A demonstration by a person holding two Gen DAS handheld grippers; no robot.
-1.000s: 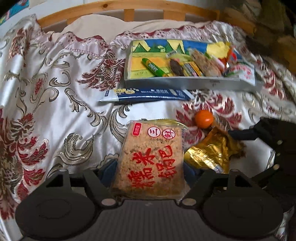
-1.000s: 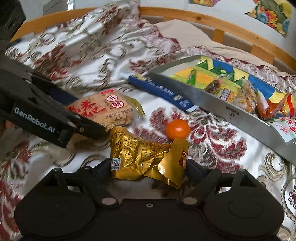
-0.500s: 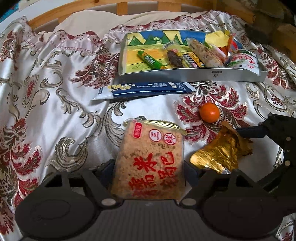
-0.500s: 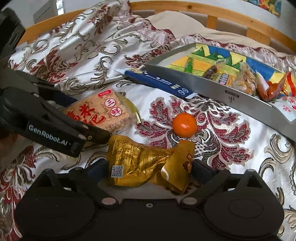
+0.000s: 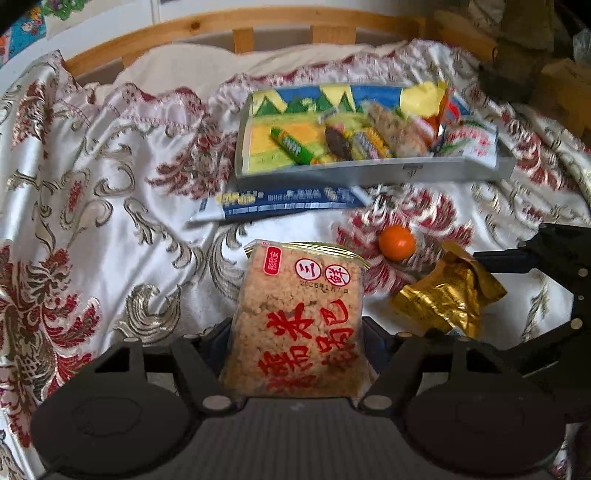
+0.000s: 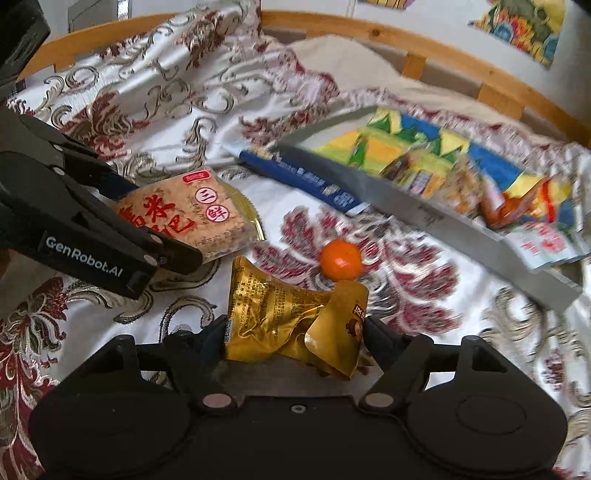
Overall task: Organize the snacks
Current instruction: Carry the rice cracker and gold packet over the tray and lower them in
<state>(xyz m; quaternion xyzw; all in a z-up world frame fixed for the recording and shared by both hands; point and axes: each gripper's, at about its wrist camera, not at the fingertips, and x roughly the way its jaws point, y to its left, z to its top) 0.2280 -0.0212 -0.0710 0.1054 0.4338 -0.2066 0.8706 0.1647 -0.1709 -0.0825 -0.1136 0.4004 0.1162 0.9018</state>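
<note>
**Mia:** What was the left claw [image 5: 297, 332] doing?

**Ben:** It was squeezing the rice cracker pack [image 5: 299, 321]. One finger pressed on each side of the pack. The jaws had just closed in a bit on it.

**Mia:** And the right claw [image 6: 295, 332]?

**Ben:** It was gripping the gold wrapper [image 6: 291, 325], with a finger on each side. Its jaws had just closed in too. The wrapper looked all crumpled.

**Mia:** Were the two claws close?

**Ben:** Yes, side by side over the bed cover [image 5: 92, 221]. In the right claw's view, the left one sat at the left edge with the cracker pack sticking out.

**Mia:** What lay past them?

**Ben:** A little orange [image 6: 340, 259] sat on the cover, just beyond the gold wrapper. Farther on lay a long blue packet [image 5: 288, 201], right beside the near side of the grey tray [image 5: 369, 171].

**Mia:** What was in the tray?

**Ben:** Lots of snacks, mostly piled at its right end. The tray was near the wooden bed frame [image 5: 236, 22].
</note>
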